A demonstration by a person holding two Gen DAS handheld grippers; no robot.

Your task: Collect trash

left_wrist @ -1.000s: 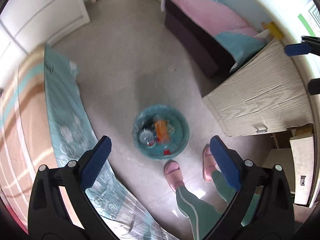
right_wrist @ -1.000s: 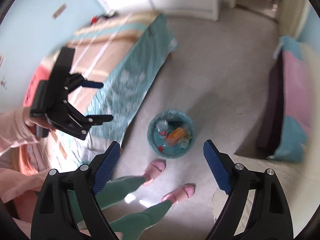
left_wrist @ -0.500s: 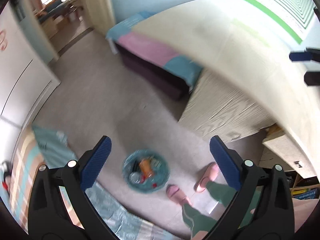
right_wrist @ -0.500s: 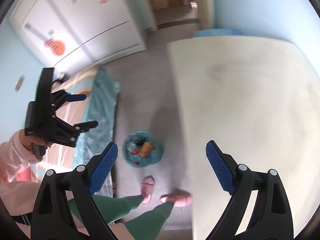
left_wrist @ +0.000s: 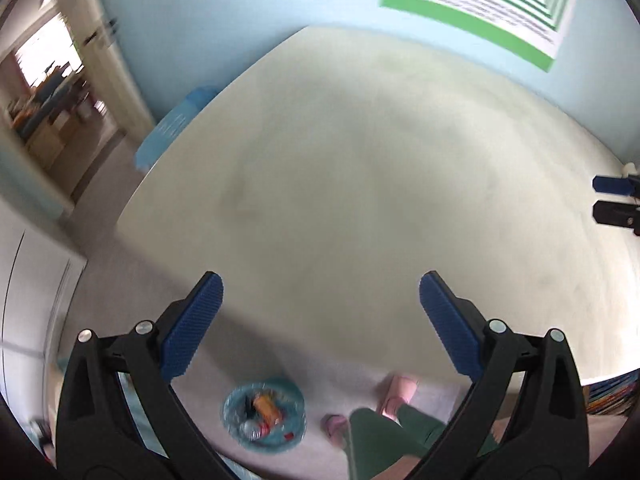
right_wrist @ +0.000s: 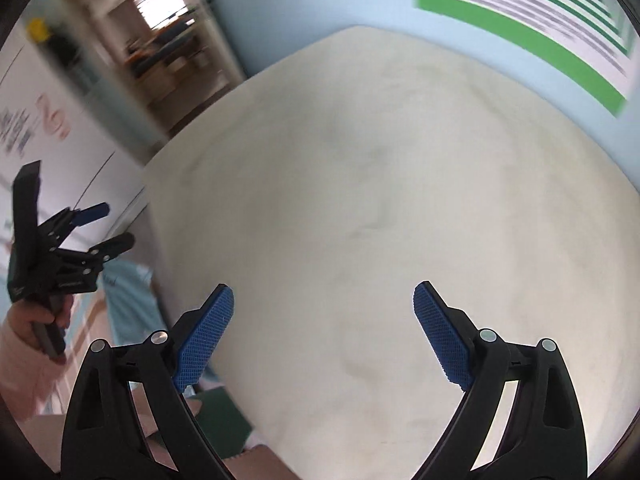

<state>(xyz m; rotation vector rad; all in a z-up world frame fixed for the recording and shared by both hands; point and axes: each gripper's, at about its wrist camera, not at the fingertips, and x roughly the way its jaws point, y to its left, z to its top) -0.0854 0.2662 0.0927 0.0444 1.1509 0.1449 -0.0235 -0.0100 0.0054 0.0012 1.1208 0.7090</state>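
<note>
A round teal trash bin [left_wrist: 264, 416] lined with a bag stands on the floor, holding an orange bottle and other litter. It shows low in the left wrist view, below the table edge. My left gripper [left_wrist: 320, 300] is open and empty above the pale tabletop [left_wrist: 360, 184]. My right gripper [right_wrist: 324, 312] is open and empty over the same tabletop [right_wrist: 380, 200]. The left gripper also shows in the right wrist view [right_wrist: 106, 226], and the right gripper at the right edge of the left wrist view [left_wrist: 612, 198]. No trash is visible on the tabletop.
A light blue wall with a green-striped poster [left_wrist: 480, 0] stands behind the table. A doorway [right_wrist: 172, 32] opens at the far left. My feet in pink slippers [left_wrist: 396, 394] stand beside the bin. A bed with a teal cover [right_wrist: 124, 304] lies left.
Both grippers have swung up from the floor and bin to the tabletop. The bin has dropped to the bottom of the left view and left the right view. Both stay open.
</note>
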